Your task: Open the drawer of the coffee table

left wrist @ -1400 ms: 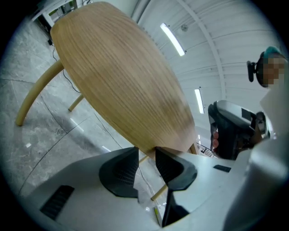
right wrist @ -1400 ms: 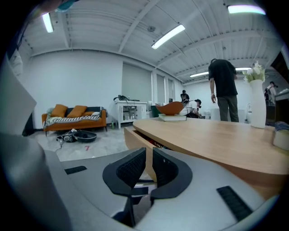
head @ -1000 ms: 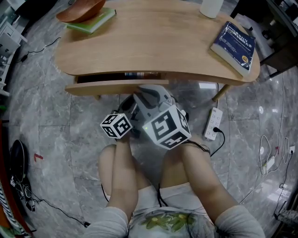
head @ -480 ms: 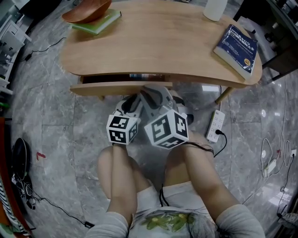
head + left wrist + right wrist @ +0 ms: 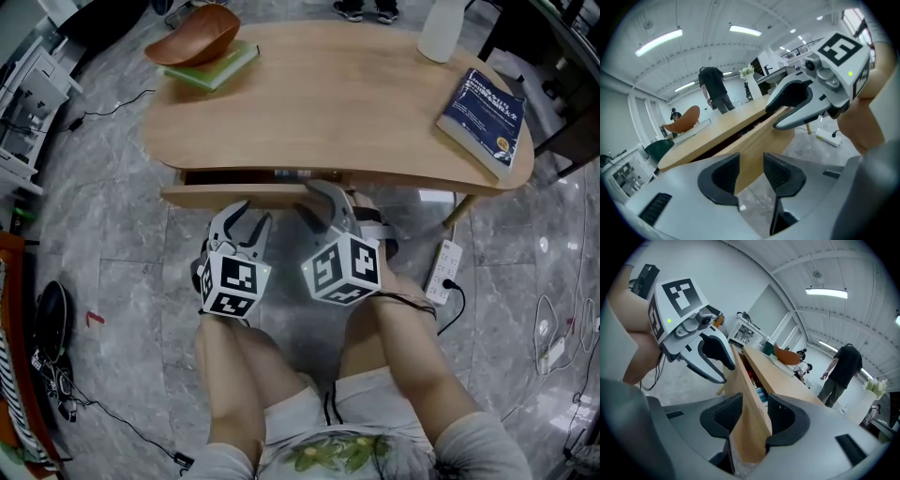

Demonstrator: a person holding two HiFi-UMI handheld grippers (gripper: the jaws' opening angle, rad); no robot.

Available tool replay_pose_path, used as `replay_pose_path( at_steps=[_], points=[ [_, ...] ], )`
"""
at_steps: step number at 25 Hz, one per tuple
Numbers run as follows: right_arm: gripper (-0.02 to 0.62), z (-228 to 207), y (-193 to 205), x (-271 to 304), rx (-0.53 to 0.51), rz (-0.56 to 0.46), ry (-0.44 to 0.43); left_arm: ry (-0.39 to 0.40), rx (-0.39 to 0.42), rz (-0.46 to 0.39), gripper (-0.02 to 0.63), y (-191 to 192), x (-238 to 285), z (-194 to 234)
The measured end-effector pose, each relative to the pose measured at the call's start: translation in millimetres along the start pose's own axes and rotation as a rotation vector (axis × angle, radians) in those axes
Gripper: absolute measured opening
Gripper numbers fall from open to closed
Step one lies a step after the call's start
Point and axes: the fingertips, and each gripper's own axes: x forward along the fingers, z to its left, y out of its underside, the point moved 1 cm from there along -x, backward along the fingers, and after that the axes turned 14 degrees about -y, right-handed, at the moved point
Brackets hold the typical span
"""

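Left tongs point(image 5: 246, 217) and right tongs point(image 5: 330, 197), side by side, have just been opening, the right astride the drawer front point(image 5: 216, 195).

Two hand-held grippers point(image 5: 241, 216) point(image 5: 322, 192), two books point(image 5: 483, 108) point(image 5: 222, 67), one bowl point(image 5: 192, 36)

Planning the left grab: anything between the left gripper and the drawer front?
Nothing visible. The left gripper, jaws just opening, frames the drawer front without pressing it; the right gripper, jaws also just opened, straddles it alongside.
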Motion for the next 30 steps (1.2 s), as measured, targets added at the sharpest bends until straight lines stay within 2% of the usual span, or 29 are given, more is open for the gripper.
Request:
replay_pose_path(
  at_steps=[4,9,15,20,23,27,30],
  points=[
    [0.143,-3.2,-3.8,3.5,-0.032,0.005,0.004,-0.018,0.123,0.025,0.173,-5.6,-0.4,18.9],
    [0.142,-6.8,3.8,8.4,-0.02,0.054,-0.008,-0.009,0.296,0.051,0.196,-12.9,0.9,33.1],
    [0.141,-10.3,5.9,6.8,-0.012,0.062,-0.014,0.081,0.394,0.079,0.201,-13.3,13.1,36.3],
    [0.141,-5.3,11.1,13.5,-0.024,0.147,-0.067,0.157,0.501,0.116,0.201,-5.2,23.5,27.2],
    [0.14,-6.9,10.6,13.2,-0.016,0.149,-0.073,0.185,0.513,0.103,0.199,-6.8,28.4,23.0],
    [0.129,-10.2,11.3,13.9,-0.014,0.15,-0.078,0.179,0.505,0.071,0.199,-8.9,32.5,18.5],
    [0.126,-11.3,12.0,13.8,-0.021,0.146,-0.081,0.179,0.449,0.07,0.191,-11.8,34.0,19.3]
  ],
)
